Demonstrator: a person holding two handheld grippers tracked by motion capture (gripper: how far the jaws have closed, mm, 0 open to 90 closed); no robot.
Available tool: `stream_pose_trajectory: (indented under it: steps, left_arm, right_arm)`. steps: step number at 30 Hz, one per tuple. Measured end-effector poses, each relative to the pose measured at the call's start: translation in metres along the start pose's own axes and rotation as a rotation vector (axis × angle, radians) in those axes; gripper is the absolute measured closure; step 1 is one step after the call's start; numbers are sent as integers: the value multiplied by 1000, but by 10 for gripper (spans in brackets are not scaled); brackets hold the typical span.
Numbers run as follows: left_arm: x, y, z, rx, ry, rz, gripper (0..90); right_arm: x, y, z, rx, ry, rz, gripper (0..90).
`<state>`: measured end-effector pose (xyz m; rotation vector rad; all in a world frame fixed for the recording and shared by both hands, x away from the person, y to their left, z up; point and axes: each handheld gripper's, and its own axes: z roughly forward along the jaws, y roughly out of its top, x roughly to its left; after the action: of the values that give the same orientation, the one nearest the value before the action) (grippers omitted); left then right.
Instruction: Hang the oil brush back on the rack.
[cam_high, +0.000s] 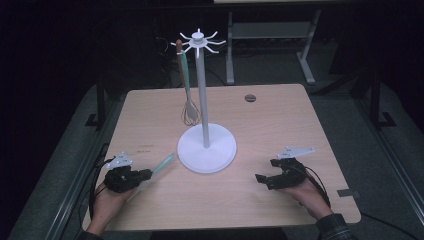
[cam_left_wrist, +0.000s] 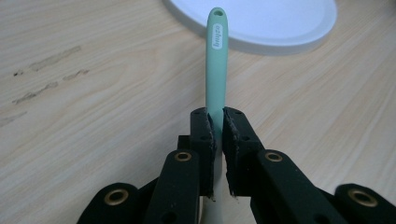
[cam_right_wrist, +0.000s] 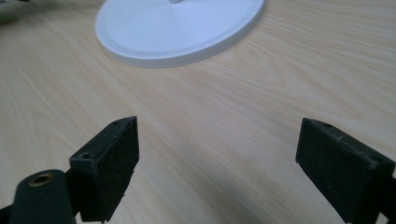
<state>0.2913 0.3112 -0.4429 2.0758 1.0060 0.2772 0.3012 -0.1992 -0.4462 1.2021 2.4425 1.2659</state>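
A pale wood table (cam_high: 280, 115) in a dark room bears a white rack (cam_high: 206, 145) with a whisk (cam_high: 189, 107) hung at its 11 o'clock; the left gripper (cam_high: 145, 174), at the rack's 8 o'clock, clamps a green handle (cam_left_wrist: 215, 70), its head hidden behind the jaws, while the right gripper (cam_high: 262, 179), at 4 o'clock, gapes empty.

Black tools (cam_high: 148, 173) with brass-ringed screw holes; grey three-cornered top plates; black trailing cables; plaid cuff (cam_high: 334, 227)
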Motion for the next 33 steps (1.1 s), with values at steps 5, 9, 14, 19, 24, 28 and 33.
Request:
stream_pose_trajectory:
  steps: [5,9,14,19,24,28,33]
  left_arm:
    - [-12,5,-1,-16,-32,3,829]
    - [-20,11,-1,-31,-53,19,829]
    - [-35,20,3,-69,-94,20,829]
    - [-46,28,8,-82,-119,35,829]
    - [-54,35,14,-85,-140,52,828]
    - [-61,42,18,-99,-154,52,828]
    - [-70,50,23,-113,-164,57,828]
  right_arm:
    - [1,2,0,-10,22,5,138]
    - [5,4,2,-12,30,7,143]
    - [12,10,8,-21,53,17,146]
    - [17,13,14,-37,76,13,162]
    - [23,19,17,-43,107,32,230]
    - [28,25,19,-58,146,40,319]
    - [35,32,23,-78,178,46,361]
